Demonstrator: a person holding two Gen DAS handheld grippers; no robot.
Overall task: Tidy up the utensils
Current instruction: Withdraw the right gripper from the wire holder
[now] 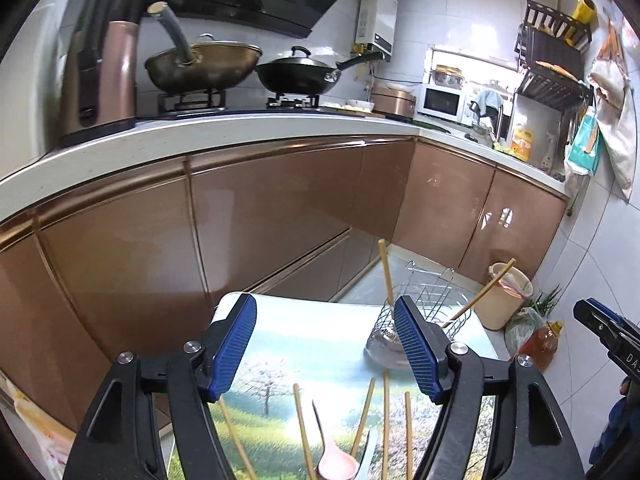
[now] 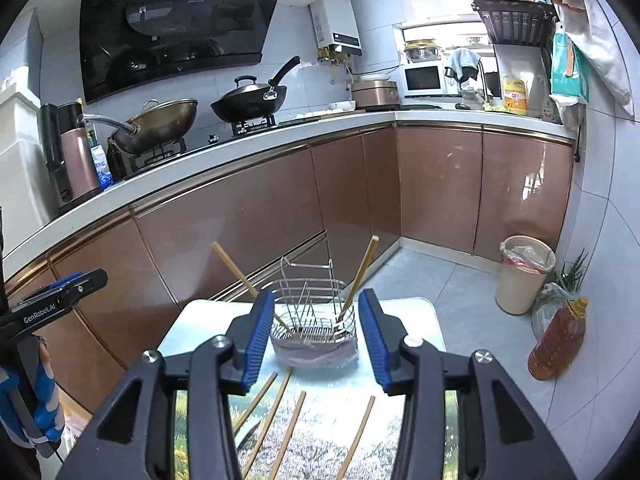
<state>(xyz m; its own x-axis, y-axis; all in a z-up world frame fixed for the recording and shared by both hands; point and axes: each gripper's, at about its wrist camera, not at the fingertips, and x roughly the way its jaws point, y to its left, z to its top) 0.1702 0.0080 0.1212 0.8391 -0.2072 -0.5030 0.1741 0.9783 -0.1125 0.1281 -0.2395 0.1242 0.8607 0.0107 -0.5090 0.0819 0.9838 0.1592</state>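
Barely started: left tool (image 1: 325, 344) gapes with nothing between its pads, right tool (image 2: 316, 338) likewise. Two chopsticks (image 2: 357, 278) lean in the rack (image 2: 310, 312); several more plus a pink spoon (image 1: 336, 462) lie loose on the worktop (image 2: 408, 320).

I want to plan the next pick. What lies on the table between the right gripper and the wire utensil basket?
Only loose chopsticks, seen in the right wrist view; the basket sits just beyond them.

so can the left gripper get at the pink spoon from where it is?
Probably yes. The left gripper is open and empty, the pink spoon lies uncovered on the table just below it, though chopsticks crowd both sides.
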